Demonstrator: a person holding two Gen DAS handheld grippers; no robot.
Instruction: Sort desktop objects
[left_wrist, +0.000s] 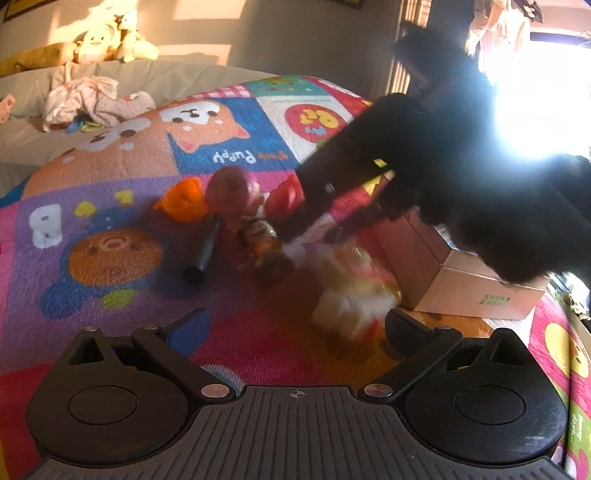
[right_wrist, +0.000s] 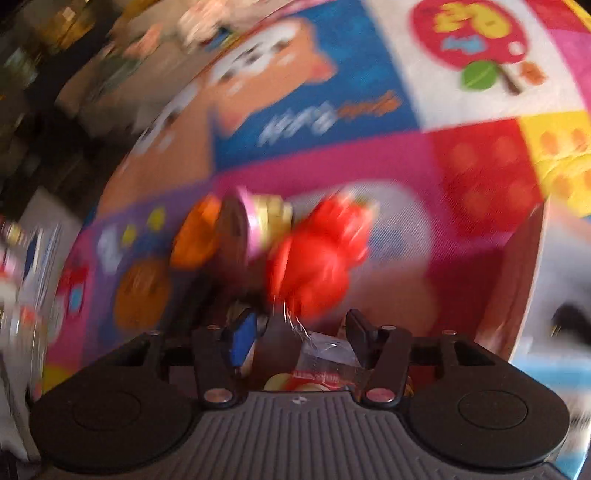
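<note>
Now: wrapper pinched, toys ahead

Right gripper (right_wrist: 301, 334) is clamped on a clear snack wrapper (right_wrist: 325, 354); a red toy (right_wrist: 314, 258) lies just ahead. Left gripper (left_wrist: 295, 325) stands spread apart, a blurred packet (left_wrist: 351, 291) between its fingers and cardboard box (left_wrist: 476, 288) beyond.

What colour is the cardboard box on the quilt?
The open cardboard box is light brown with small green print, clearest in the left wrist view.

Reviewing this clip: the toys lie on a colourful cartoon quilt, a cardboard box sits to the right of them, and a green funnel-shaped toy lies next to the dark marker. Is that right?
Not quite. The funnel-shaped toy is orange, not green, as the left wrist view shows. The rest holds: the toys lie on the colourful cartoon quilt, the cardboard box sits to their right, and the dark marker lies next to the orange toy.
</note>
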